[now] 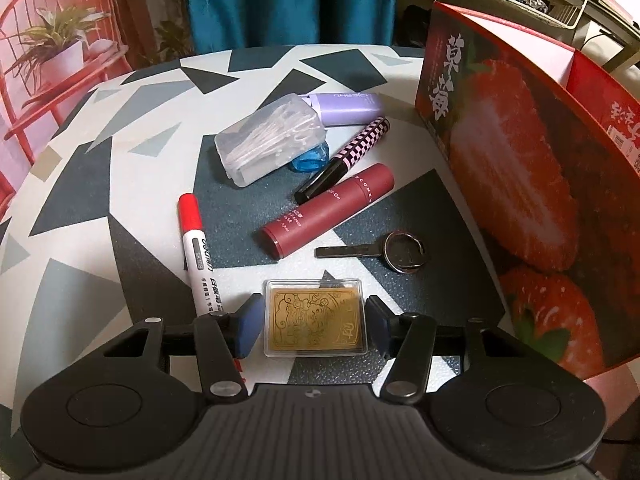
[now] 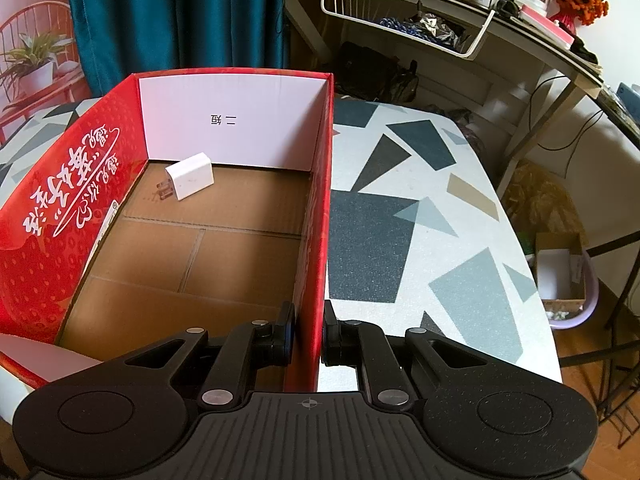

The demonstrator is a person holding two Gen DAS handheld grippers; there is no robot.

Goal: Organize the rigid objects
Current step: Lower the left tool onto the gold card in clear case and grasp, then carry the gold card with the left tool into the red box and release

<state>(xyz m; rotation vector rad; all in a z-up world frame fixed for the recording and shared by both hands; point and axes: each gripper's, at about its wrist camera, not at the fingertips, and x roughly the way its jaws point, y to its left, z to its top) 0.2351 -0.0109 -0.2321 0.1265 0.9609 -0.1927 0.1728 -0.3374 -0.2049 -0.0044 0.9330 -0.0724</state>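
Partly hidden: left gripper (image 1: pixel 315 325) straddles gold card case (image 1: pixel 315 318), contact unclear; right gripper (image 2: pixel 308 338) clamps box wall (image 2: pixel 316 240).

The left tool (image 1: pixel 316 326) straddles a clear case with a gold card (image 1: pixel 316 318), its pads at the case's sides. Beyond it on the patterned worktop (image 1: pixel 80 184) lie a key (image 1: pixel 372 253), a red marker (image 1: pixel 198 248) and a maroon tube (image 1: pixel 328 210).

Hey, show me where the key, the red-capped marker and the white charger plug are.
key (image 1: pixel 340 252): left wrist view, on its dark blade.
red-capped marker (image 1: pixel 198 254): left wrist view, on its white barrel.
white charger plug (image 2: pixel 191 176): right wrist view, on its white body.
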